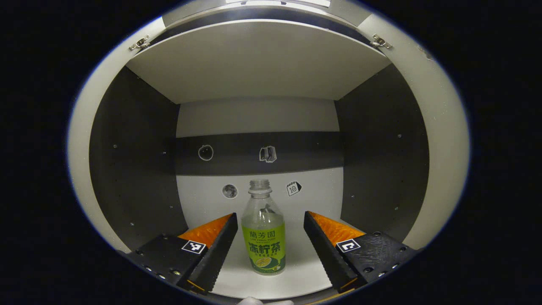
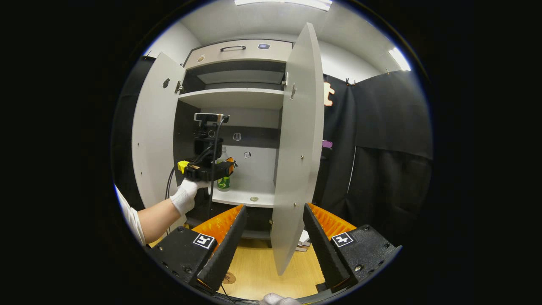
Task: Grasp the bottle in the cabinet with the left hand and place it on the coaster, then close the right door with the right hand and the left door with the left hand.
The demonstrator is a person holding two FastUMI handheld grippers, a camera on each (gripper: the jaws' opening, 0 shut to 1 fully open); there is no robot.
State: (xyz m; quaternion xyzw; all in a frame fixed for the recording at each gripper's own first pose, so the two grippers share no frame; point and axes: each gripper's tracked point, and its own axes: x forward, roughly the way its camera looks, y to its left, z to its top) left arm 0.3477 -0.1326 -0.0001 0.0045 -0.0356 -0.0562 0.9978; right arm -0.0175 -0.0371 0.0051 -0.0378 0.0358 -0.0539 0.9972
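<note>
Bottle upright on cabinet shelf, between spread fingers of left gripper, not touched; right gripper released, near right door, both doors open

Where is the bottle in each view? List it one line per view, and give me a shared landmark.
Left gripper view: the bottle stands low at centre, between the open fingers of the left gripper.
Right gripper view: the bottle sits left of centre, just past the left gripper.
Shared landmark: the book sticker on the cabinet's dark back strip.
</note>
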